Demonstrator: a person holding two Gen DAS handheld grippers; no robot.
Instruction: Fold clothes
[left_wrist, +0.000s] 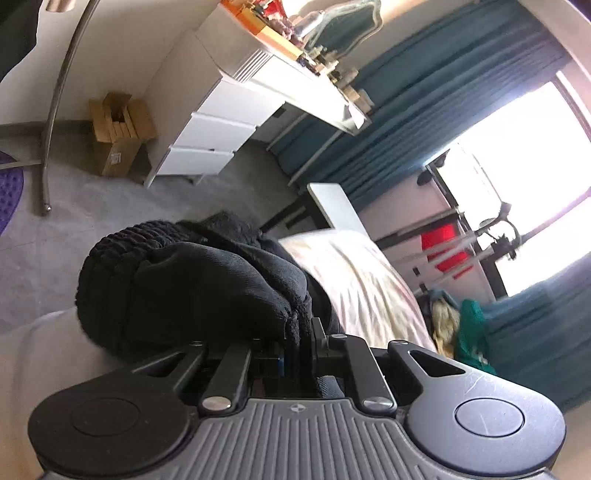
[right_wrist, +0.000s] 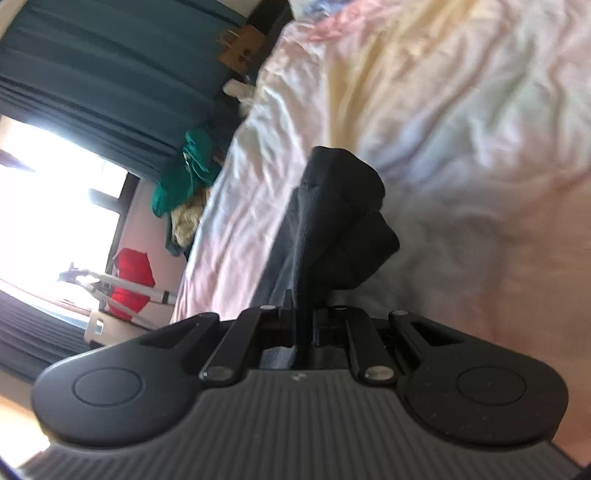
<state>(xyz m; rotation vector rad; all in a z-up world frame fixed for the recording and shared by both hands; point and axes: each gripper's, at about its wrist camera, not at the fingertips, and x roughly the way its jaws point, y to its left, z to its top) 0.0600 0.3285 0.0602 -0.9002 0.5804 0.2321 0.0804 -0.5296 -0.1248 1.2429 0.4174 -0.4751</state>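
Observation:
A black garment (left_wrist: 192, 280) with a ribbed cuff or hem bunches in front of my left gripper (left_wrist: 304, 332), whose jaws are shut on its fleecy edge. In the right wrist view the same black garment (right_wrist: 343, 214) hangs bunched from my right gripper (right_wrist: 301, 306), which is shut on a fold of it. Both grippers hold the cloth above the bed with its pale crumpled sheet (right_wrist: 461, 110), which also shows in the left wrist view (left_wrist: 362, 280). The fingertips are hidden by the cloth.
A white drawer desk (left_wrist: 229, 122) with clutter on top stands by the wall, with a cardboard box (left_wrist: 118, 133) beside it. Teal curtains (left_wrist: 424, 92) frame a bright window. Green and yellow clothes (right_wrist: 184, 173) lie heaped beside the bed. A metal pole (left_wrist: 55, 110) stands left.

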